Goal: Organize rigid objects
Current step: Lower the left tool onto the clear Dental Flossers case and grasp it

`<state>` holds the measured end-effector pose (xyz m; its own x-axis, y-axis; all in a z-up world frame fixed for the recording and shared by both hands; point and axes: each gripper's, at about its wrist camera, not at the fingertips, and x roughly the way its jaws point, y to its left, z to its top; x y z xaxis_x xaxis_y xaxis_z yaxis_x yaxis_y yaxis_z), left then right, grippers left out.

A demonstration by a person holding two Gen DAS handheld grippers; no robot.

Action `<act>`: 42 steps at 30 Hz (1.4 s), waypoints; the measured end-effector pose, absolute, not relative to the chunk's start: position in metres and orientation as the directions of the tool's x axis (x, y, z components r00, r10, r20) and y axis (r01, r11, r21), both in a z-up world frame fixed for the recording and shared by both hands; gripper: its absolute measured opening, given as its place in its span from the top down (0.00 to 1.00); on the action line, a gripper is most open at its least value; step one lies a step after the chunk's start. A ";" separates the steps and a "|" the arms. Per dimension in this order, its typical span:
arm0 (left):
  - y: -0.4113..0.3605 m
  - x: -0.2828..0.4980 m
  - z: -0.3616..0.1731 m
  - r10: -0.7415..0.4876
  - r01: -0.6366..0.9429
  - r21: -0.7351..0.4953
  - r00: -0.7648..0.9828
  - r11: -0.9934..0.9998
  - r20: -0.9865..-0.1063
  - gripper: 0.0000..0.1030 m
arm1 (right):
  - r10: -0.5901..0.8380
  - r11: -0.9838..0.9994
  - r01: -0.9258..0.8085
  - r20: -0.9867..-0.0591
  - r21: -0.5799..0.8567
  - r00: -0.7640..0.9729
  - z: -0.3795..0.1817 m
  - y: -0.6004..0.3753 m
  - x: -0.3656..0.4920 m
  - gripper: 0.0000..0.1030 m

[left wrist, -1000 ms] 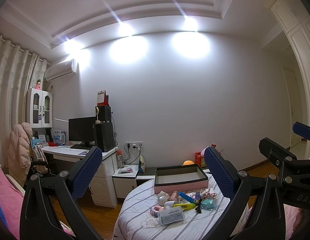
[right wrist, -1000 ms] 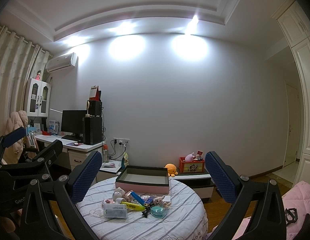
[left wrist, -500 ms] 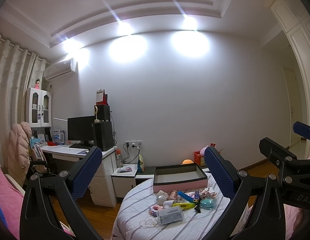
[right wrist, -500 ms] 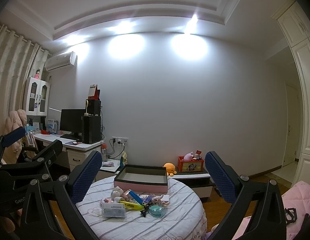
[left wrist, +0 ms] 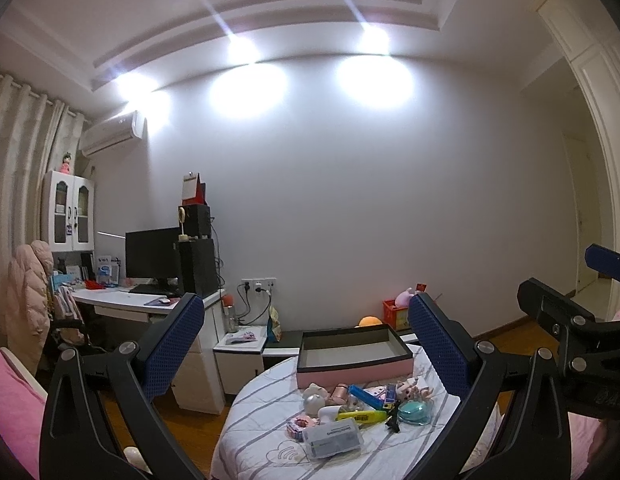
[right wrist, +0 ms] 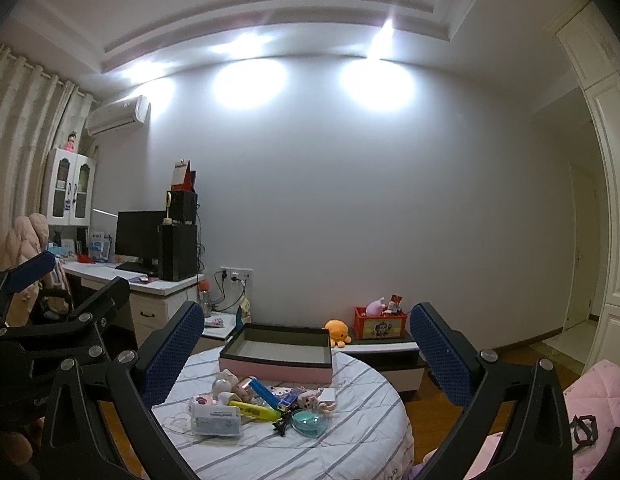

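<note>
Left tool (left wrist: 306, 344): spread wide, empty, raised before the worktop (left wrist: 262, 432).
Right tool (right wrist: 306, 350): likewise spread, empty.
Small objects (right wrist: 258, 402): clustered on worktop, before the pink box (right wrist: 276, 370).

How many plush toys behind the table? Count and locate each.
2: an orange plush on the low shelf beside the red crate, a pink plush inside that crate. Others may be hidden.

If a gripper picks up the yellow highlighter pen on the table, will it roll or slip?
The yellow highlighter looks like smooth, rigid plastic, so it may slip a little between the fingers. It is long and rounded, so a push could roll it. It lies against other small items on the striped tablecloth, which probably limits rolling.
</note>
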<state>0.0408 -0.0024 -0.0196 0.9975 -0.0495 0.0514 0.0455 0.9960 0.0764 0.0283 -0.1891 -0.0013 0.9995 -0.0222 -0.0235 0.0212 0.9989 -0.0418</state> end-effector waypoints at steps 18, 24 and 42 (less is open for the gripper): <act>-0.020 0.165 -0.109 -0.070 0.080 0.037 0.976 0.996 -0.208 0.00 | -0.015 1.000 0.013 -0.240 -0.008 0.971 -0.089 -0.210 0.140 0.00; -0.023 0.207 -0.160 -0.009 0.028 0.051 0.940 0.998 -0.340 0.00 | -0.025 0.999 0.015 -0.390 -0.028 0.920 -0.144 -0.220 0.179 0.00; -0.034 0.280 -0.250 -0.014 0.016 -0.002 0.802 1.000 -0.597 0.00 | -0.042 0.999 0.051 -0.583 0.000 0.812 -0.217 -0.252 0.241 0.00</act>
<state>0.2800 -0.0340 -0.2504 0.8025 -0.0140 -0.5965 0.0160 0.9999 -0.0019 0.2406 -0.2520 -0.2169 0.8115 -0.0418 -0.5828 0.0514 0.9987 0.0000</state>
